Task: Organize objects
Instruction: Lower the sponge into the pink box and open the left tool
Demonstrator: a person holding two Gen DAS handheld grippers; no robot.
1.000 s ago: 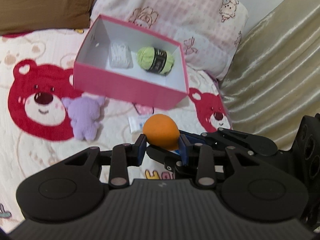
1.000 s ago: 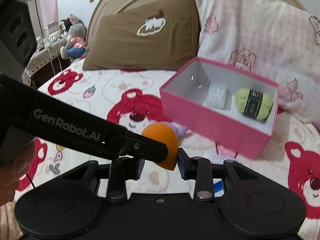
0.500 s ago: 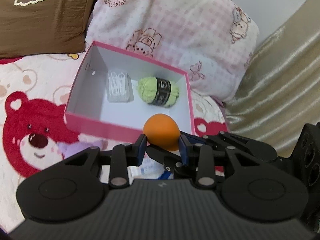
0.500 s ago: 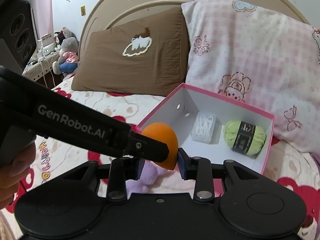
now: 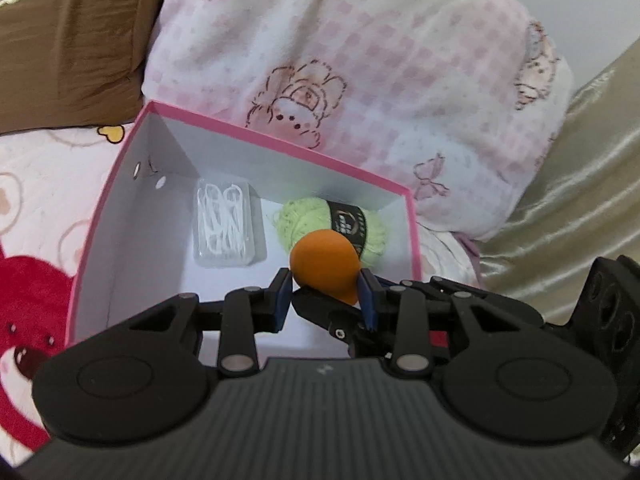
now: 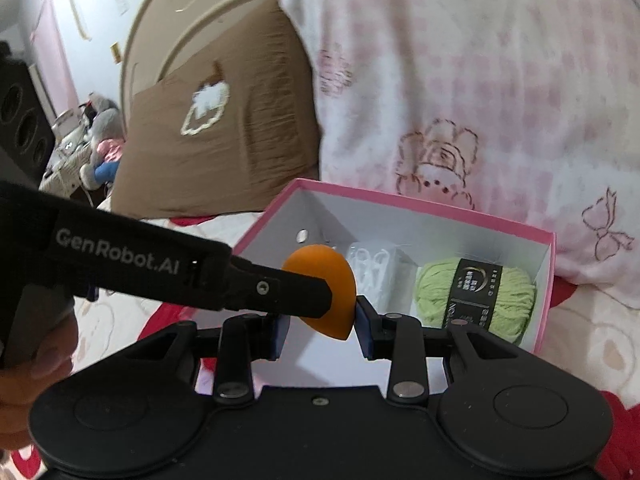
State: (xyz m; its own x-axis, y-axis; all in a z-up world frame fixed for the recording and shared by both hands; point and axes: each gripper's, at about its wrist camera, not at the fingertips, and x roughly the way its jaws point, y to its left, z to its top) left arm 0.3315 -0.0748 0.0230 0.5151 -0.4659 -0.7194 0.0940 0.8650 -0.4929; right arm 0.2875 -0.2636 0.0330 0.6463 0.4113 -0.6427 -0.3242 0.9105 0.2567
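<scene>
**Mei:** Fingers on the left gripper [image 5: 325, 294] are clenched on the orange makeup sponge [image 5: 323, 262]. Both blue pads [image 5: 282, 295] press its sides, with the rounded end up.

**Tom:** And the right gripper [image 6: 320, 328]?

**Mei:** Its fingers stand on either side of the sponge's narrow end. The left gripper's black finger crosses in front of one pad, so I cannot tell whether they squeeze it or only flank it.

**Tom:** Where is the sponge, then?

**Mei:** It is held in the air over the open pink box [image 5: 280, 145], above the white floor of the near half. It looks clear of the floor and walls (the fisheye bends things, mind).

**Tom:** What is inside the box?

**Mei:** Two things lie at the far wall. A skein of light green yarn [image 5: 300, 220] with a black label is on the right. A clear case of white floss picks [image 5: 224, 224] is just beside it on the left. From the left wrist view the sponge overlaps the yarn.

**Tom:** And around the box?

**Mei:** It sits on a bed sheet [image 5: 28, 280] printed with red bears. A pink checked pillow [image 5: 360, 60] is behind it and a brown pillow [image 5: 68, 40] is to the left. Gold fabric [image 5: 580, 200] is on the right.
</scene>
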